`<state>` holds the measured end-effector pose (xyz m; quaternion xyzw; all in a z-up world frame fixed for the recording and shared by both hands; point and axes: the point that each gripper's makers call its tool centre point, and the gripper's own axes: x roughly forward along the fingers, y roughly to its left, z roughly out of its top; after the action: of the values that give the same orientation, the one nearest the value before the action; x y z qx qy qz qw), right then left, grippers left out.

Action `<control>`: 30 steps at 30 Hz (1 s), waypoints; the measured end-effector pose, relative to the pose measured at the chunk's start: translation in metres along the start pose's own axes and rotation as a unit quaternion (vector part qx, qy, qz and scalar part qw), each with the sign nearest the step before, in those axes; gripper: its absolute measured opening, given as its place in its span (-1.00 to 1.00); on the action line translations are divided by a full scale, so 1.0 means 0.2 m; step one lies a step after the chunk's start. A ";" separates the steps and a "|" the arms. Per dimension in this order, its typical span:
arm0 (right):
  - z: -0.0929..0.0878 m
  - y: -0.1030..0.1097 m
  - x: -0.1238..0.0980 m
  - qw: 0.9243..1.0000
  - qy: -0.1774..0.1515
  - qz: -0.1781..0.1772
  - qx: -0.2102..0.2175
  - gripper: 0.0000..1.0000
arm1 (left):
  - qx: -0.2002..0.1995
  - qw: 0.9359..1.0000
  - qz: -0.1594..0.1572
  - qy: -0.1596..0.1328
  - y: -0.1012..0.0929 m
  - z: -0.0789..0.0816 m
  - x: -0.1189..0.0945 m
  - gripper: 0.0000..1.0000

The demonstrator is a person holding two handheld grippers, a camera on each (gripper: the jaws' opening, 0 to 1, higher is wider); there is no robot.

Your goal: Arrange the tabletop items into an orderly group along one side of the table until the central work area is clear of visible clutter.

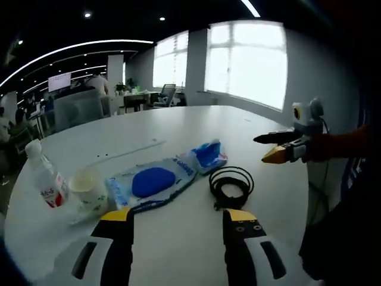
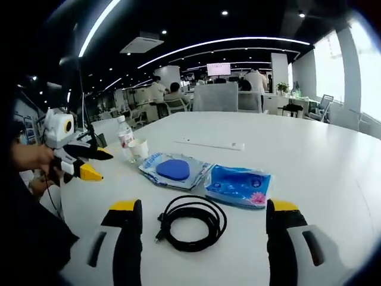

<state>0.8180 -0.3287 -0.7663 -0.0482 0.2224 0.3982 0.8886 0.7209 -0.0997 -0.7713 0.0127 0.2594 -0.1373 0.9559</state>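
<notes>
Spreading across an open office, the white table meets both claws parted, empty.

One bottle, one cup, two blue packets, one coiled cable.

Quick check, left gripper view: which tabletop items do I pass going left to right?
Water bottle → paper cup → clear packet with the blue pad → blue tissue pack → coiled black cable → right gripper, above the table's edge.
</notes>
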 end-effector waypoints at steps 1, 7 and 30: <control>0.00 0.00 0.00 1.000 -0.001 0.001 0.002 0.71 | -0.003 1.000 0.002 -0.005 0.02 0.00 -0.03 0.24; 0.01 0.04 -0.06 1.000 -0.011 -0.002 0.011 0.91 | -0.029 0.999 0.019 -0.014 0.13 -0.05 -0.18 0.42; -0.07 0.07 -0.21 1.000 0.024 0.006 0.008 0.99 | -0.043 0.999 0.021 -0.023 0.22 -0.10 -0.41 0.98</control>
<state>0.7782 -0.3527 -0.7589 -0.0495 0.2469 0.4002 0.8812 0.6560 -0.0337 -0.7502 -0.0256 0.2430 -0.1060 0.9639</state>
